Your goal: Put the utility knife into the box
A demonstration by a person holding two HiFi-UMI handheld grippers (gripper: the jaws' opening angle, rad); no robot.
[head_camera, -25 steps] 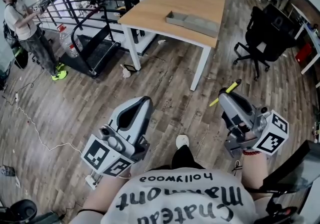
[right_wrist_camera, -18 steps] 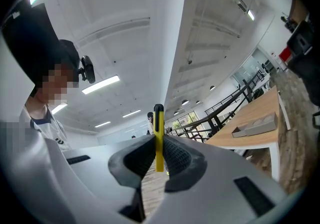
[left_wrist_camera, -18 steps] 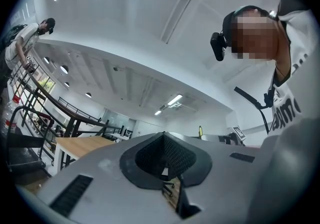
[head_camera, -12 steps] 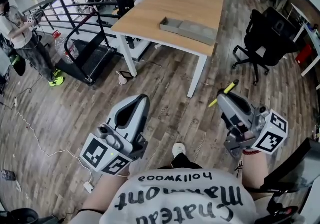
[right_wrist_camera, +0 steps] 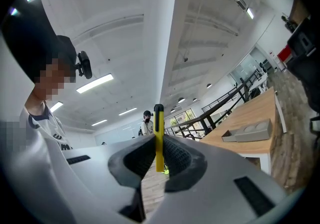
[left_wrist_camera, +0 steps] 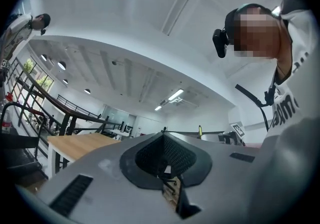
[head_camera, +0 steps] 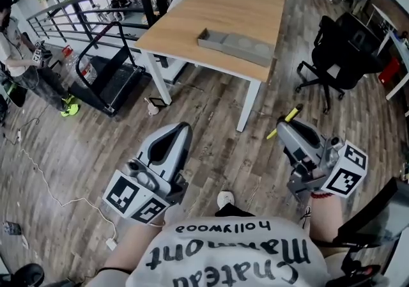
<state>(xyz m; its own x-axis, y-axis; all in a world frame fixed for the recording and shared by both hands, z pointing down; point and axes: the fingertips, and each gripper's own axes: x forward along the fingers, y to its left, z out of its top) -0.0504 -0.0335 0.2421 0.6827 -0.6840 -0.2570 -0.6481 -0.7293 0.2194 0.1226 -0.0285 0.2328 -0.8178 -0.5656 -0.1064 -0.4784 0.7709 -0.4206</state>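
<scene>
A yellow utility knife (head_camera: 285, 121) (right_wrist_camera: 158, 138) sticks out crosswise between the jaws of my right gripper (head_camera: 285, 127) (right_wrist_camera: 159, 157), which is shut on it, held low over the wooden floor. My left gripper (head_camera: 179, 131) (left_wrist_camera: 164, 164) is shut with nothing between its jaws, pointing up and forward. A grey box (head_camera: 234, 46) (right_wrist_camera: 247, 131) lies on the wooden table (head_camera: 192, 20) well ahead of both grippers.
A black office chair (head_camera: 339, 55) stands right of the table. A treadmill (head_camera: 108, 84) and a black railing (head_camera: 96, 4) are at the left, where a person (head_camera: 19, 55) stands. A white cable (head_camera: 45, 183) runs over the floor.
The view has moved closer to the table; table and box sit lower and nearer in the head view. Both grippers keep their poses, the knife still held.
</scene>
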